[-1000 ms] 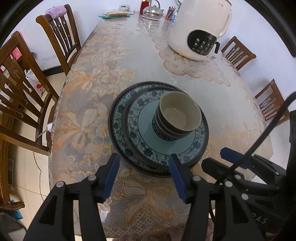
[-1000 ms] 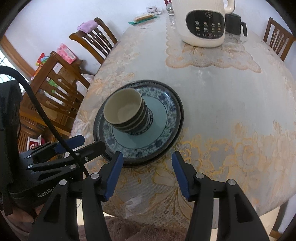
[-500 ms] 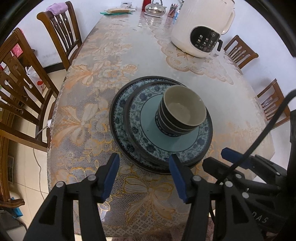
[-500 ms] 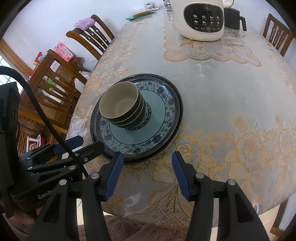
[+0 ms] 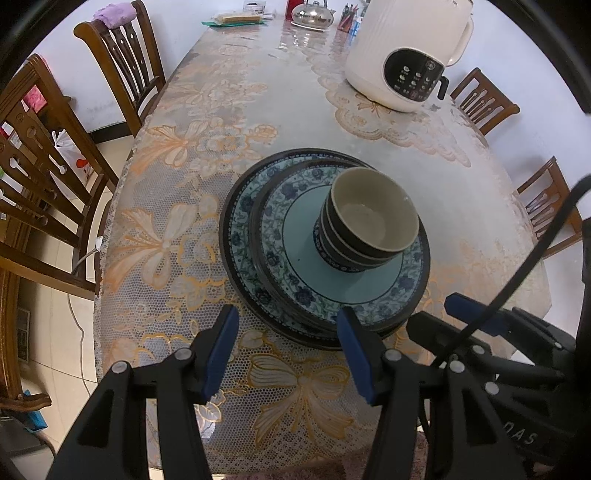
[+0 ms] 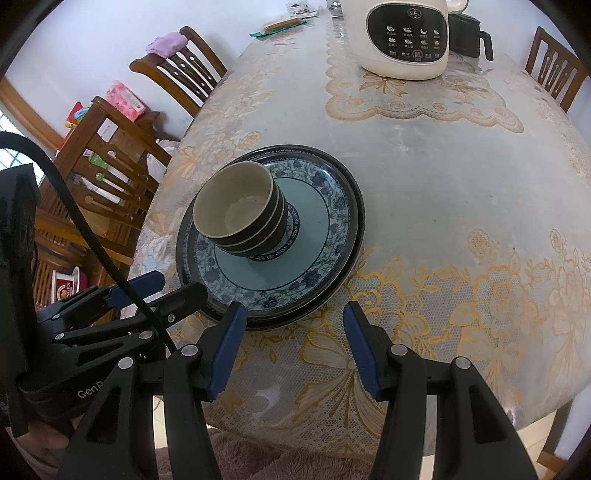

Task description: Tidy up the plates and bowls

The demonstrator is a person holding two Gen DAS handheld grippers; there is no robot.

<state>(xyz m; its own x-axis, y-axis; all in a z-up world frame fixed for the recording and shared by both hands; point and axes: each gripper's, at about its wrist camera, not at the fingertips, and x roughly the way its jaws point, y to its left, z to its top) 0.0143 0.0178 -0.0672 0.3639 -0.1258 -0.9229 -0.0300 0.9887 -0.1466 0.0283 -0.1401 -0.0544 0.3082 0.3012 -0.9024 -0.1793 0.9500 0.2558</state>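
Observation:
A stack of dark bowls with cream insides stands on two stacked blue-patterned plates on the lace-covered table. My left gripper is open and empty, just short of the plates' near rim. My right gripper is open and empty, at the near right rim of the plates. Each gripper also shows at the edge of the other's view: the right one and the left one.
A white electric cooker stands at the far side of the table. A kettle and small items sit at the far end. Wooden chairs line both sides.
Both grippers have moved slightly closer to the plate stack, which now looks larger. Both stay open. The plates and bowls have not moved.

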